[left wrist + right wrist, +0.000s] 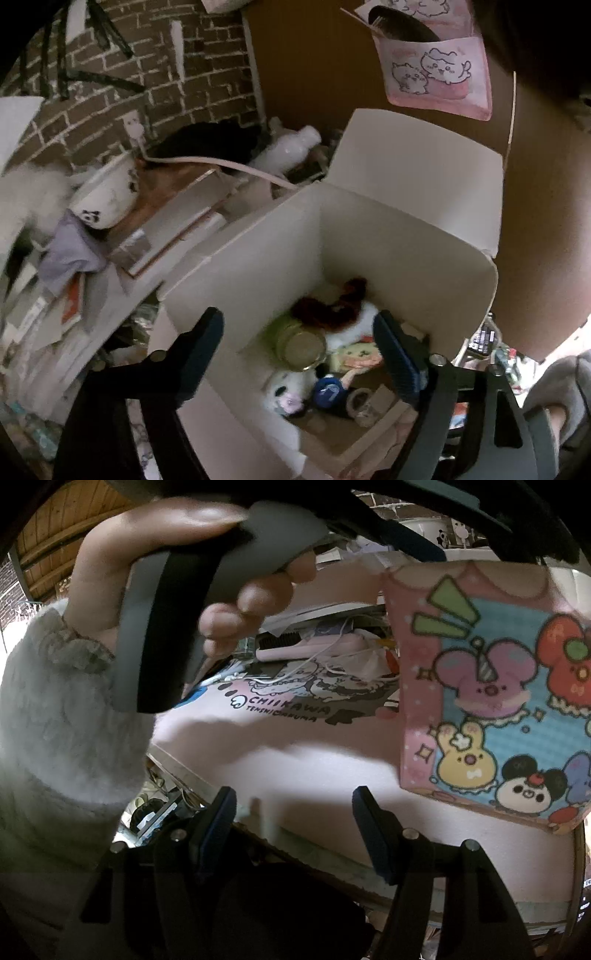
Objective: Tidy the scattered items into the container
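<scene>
In the left wrist view an open white box (406, 243) holds several items: a glass jar (301, 347), a dark red scrunchie (332, 308), a white plush (286, 393) and a blue round object (328, 391). My left gripper (299, 343) hangs open and empty above the box's mouth. In the right wrist view the same box shows its pink cartoon-printed outer side (495, 701) at the right. My right gripper (293, 812) is open and empty above the pink desk mat (295, 768), left of the box. The hand holding the left gripper's grey handle (184, 602) fills the upper left.
Left of the box is clutter: a panda-print bowl (105, 199), a purple cloth (70, 258), flat boxes and papers (173, 229), a white bottle (288, 147). A pink wall pocket (436, 74) hangs above. A pink brush (306, 646) and white cables (332, 664) lie at the mat's far side.
</scene>
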`<state>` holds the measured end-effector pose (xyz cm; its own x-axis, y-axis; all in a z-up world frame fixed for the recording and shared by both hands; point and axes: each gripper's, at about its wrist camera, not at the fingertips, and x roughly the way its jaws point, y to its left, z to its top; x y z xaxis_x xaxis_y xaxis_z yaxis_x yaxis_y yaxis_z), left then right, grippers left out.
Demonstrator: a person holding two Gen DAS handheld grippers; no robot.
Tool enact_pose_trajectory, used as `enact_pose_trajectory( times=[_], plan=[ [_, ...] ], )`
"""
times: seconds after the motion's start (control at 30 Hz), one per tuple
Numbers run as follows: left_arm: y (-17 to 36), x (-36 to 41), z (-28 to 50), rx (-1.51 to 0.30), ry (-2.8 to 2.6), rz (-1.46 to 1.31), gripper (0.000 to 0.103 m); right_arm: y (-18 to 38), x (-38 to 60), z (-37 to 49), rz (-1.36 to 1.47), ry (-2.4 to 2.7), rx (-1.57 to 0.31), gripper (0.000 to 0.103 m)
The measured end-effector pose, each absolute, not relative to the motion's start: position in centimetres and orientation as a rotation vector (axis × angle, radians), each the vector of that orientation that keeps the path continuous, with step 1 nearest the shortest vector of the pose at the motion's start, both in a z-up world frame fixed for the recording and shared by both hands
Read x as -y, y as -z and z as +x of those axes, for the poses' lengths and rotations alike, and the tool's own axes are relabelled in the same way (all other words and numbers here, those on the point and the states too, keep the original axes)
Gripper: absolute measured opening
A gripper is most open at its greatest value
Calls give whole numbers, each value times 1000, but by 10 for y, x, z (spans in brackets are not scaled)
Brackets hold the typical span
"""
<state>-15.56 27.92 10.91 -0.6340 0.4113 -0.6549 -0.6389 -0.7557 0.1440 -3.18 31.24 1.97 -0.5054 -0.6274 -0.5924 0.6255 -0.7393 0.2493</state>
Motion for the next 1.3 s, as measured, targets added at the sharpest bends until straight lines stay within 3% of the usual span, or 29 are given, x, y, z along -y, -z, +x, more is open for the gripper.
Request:
enact_pose_trajectory(
  times=[0.2,0.37,0.57,0.67,1.0,1.3],
  plan=[
    [-113,-272,-139,-545,-2431,-770,86,-19,-312,-32,880,2236,4,62],
    [-128,-253,-116,-491,-2482,-685,95,-20,-312,-32,880,2237,5,62],
    [-142,-223,-92,-415,-2587,-618,95,-21,-305,-28,873,2235,-12,63],
    [-142,-199,-82,-332,-2648,-640,95,-24,-301,-25,865,2237,-24,70],
    [-109,-96,-60,-24,-2941,-855,95,-40,-272,-24,846,2313,-20,80],
    [-55,-55,-50,15,-3012,-1058,95,-40,-247,-44,976,2484,42,87]
  ],
)
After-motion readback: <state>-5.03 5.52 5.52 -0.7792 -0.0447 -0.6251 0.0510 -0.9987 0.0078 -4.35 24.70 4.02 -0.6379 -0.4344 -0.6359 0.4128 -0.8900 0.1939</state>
